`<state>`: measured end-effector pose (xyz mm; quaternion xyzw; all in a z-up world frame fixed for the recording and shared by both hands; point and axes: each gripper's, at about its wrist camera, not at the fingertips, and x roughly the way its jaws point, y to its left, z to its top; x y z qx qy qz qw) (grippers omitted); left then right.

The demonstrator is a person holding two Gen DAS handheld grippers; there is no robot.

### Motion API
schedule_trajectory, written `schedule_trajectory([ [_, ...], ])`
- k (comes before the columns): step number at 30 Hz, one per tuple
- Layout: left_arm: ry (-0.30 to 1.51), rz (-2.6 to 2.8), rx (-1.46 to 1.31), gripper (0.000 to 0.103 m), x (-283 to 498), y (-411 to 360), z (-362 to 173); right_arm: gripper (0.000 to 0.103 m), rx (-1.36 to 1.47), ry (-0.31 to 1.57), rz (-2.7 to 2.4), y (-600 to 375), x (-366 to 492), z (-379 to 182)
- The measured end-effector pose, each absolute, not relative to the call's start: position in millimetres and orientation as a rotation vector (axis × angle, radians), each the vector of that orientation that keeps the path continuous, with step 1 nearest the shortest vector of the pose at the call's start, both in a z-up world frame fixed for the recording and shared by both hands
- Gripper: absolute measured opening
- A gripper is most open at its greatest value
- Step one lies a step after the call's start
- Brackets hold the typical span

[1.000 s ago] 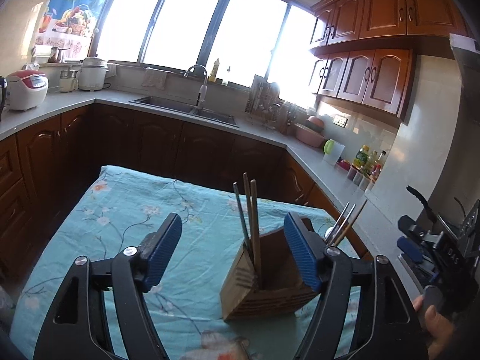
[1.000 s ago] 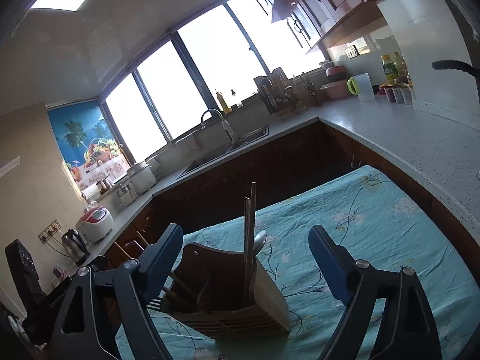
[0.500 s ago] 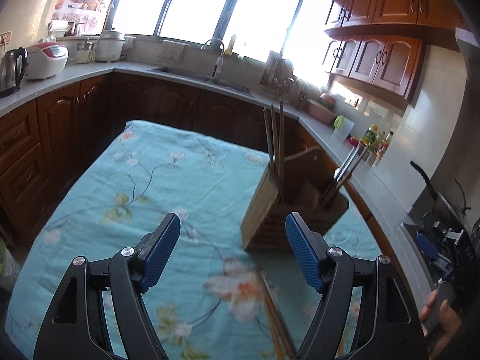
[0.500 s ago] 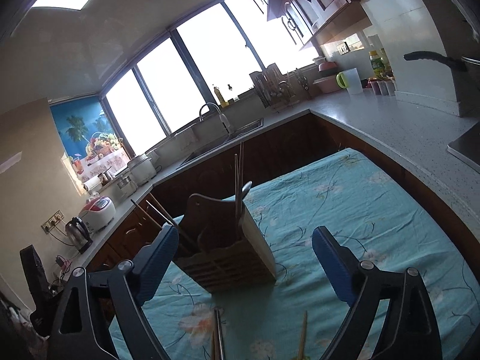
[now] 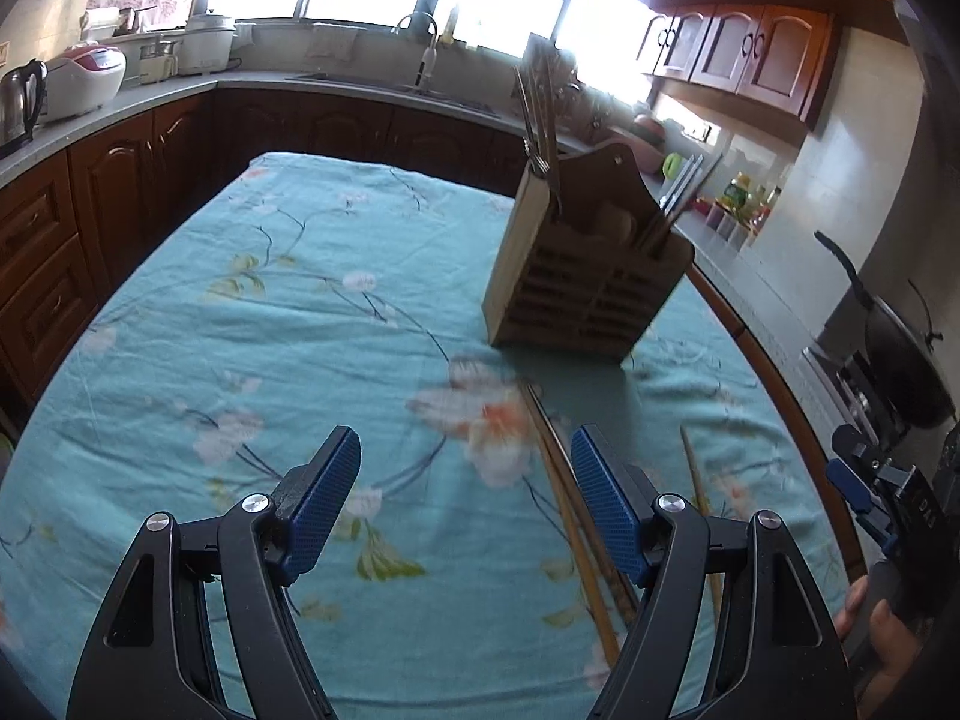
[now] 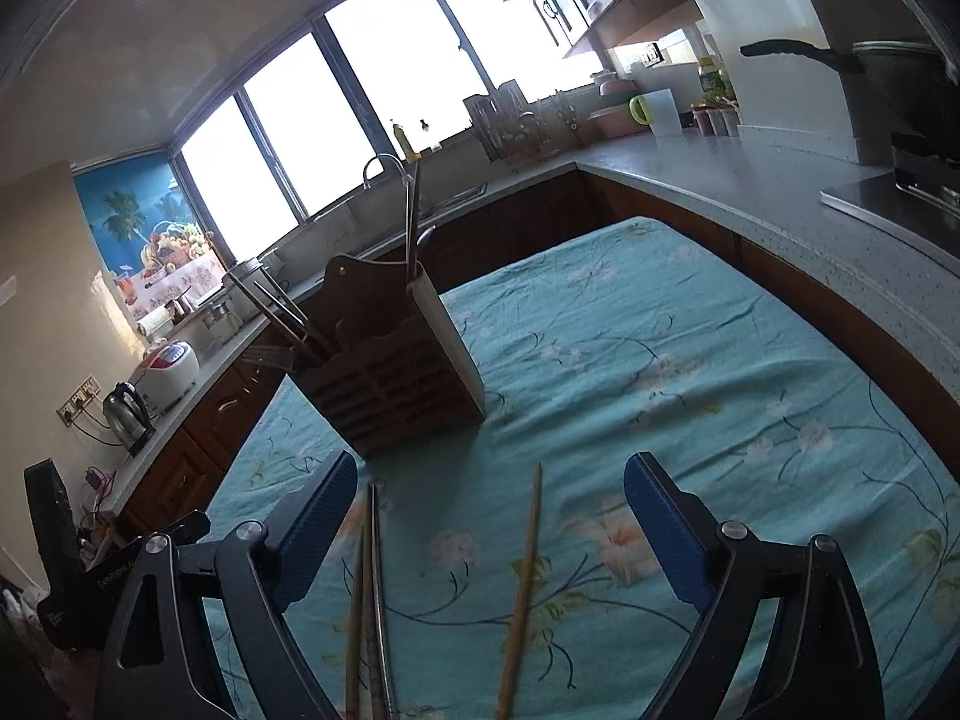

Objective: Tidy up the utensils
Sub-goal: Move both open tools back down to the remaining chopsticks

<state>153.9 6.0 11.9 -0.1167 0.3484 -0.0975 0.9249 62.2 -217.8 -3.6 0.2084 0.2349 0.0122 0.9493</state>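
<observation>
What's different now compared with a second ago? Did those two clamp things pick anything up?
No, nothing was picked up. Both cameras tipped downward: the wooden holder now sits farther up in each view, and loose chopsticks on the flowered cloth have come into sight. The left gripper and right gripper are open and empty, as before. The holder and its utensils stayed put.

Wooden utensil holder upright on floral cloth, loose chopsticks lying flat before it
</observation>
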Motion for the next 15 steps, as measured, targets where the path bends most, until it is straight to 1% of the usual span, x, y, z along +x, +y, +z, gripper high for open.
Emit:
schedule_trajectory([
  [7, 0.783, -0.230, -0.202, 0.074, 147, -14, -7, 0.092, 0.428, 0.519, 0.016, -216, 54, -20],
  [15, 0.874, -0.253, -0.107, 0.074, 161, -44, -23, 0.090, 0.400, 0.568, 0.018, -205, 58, -30],
])
